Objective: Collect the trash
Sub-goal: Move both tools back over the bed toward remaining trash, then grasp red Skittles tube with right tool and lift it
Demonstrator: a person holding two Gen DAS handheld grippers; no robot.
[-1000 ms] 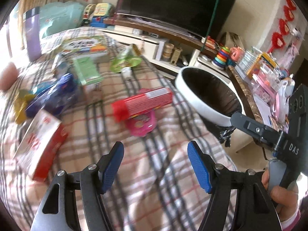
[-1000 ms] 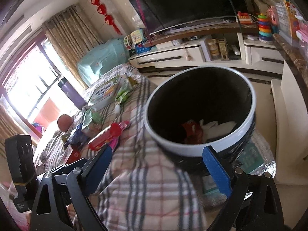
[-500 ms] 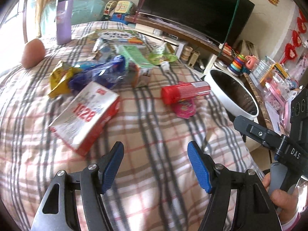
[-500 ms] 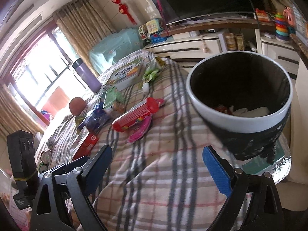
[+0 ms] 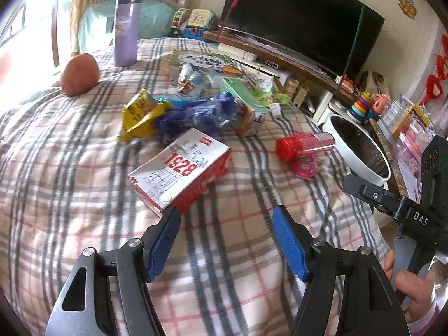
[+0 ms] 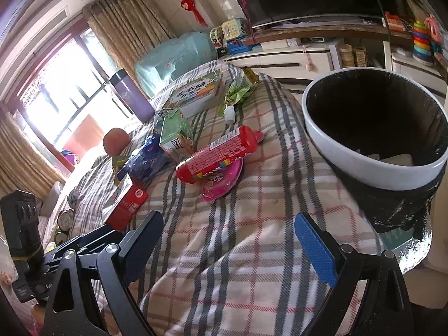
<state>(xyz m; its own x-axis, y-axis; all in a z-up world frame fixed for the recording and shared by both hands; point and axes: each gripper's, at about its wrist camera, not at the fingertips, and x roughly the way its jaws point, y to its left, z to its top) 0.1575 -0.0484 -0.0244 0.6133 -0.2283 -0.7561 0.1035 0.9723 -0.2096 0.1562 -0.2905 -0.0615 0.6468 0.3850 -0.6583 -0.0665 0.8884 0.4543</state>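
Bin [image 6: 364, 165] holds few scraps; red-white box [image 5: 182, 170], red tube [image 6: 218, 154], wrappers beside bin await. Left gripper [image 5: 226, 240], right gripper [image 6: 228, 247] spread wide, empty.

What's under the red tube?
A pink packet lies under the red tube, sticking out on the near side. The tube covers the packet's far part; the checked cloth carries both.

Daylight floods from the overexposed curtained window [image 6: 56, 106], washing out that side; fisheye bends the edges, and the plaid cloth [image 5: 70, 184] is motion-blurred.
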